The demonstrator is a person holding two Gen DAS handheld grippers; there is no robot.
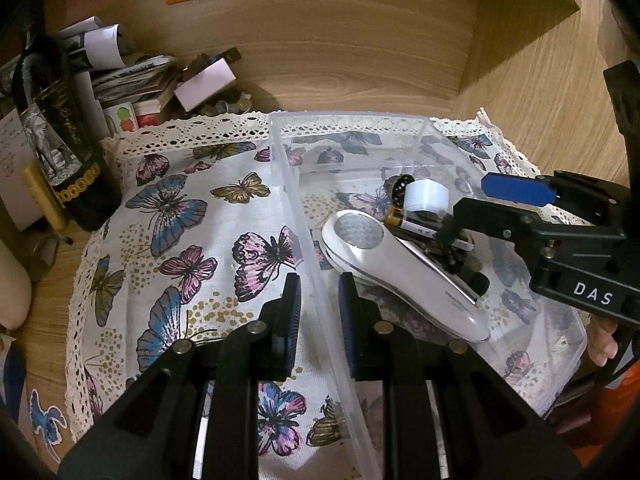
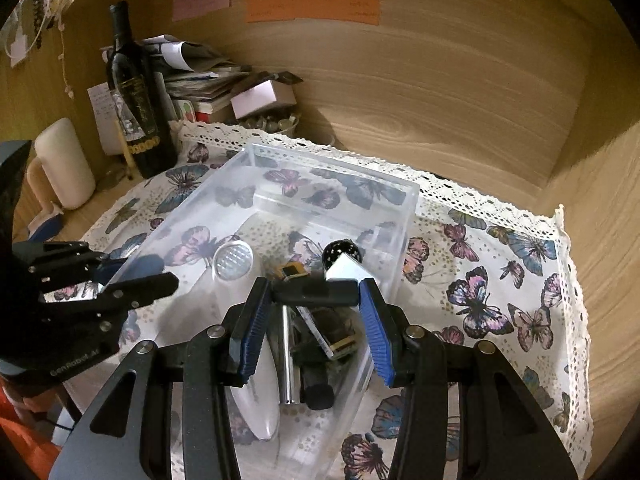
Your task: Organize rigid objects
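**Grippers working at the clear plastic box**

Left gripper (image 1: 319, 312) is straddling the near wall of the clear rectangular plastic box (image 1: 280, 148), with one blue-padded finger outside and the other inside; its fingers are clamped together on that thin wall. In the right wrist view the same gripper (image 2: 132, 276) is showing at the left edge of the box (image 2: 332, 172).

Right gripper (image 2: 314, 300) is reaching down into the box, and a short black bar-shaped object (image 2: 316, 294) is spanning between its two blue pads, so its fingers are closed on that piece. From the left wrist view this gripper (image 1: 472, 212) is coming in from the right, over the box contents.

Inside the box, a white handheld device with a round textured lens at its head (image 1: 396, 264) is lying lengthwise, and the same device (image 2: 234, 266) is lying at the left of the contents in the right wrist view. Beside it, a gold-and-black cylindrical battery (image 1: 416, 226) is resting against the device, and a small white cylindrical cap (image 1: 426, 196) is sitting just behind it, touching a black speckled ball (image 1: 400, 186).

Under the box, a butterfly-printed cloth with a lace border (image 1: 180, 216) is covering the wooden table (image 1: 552, 92). A dark wine bottle (image 2: 134, 100) is standing upright at the cloth's far left corner, near a stack of papers (image 2: 200, 76).
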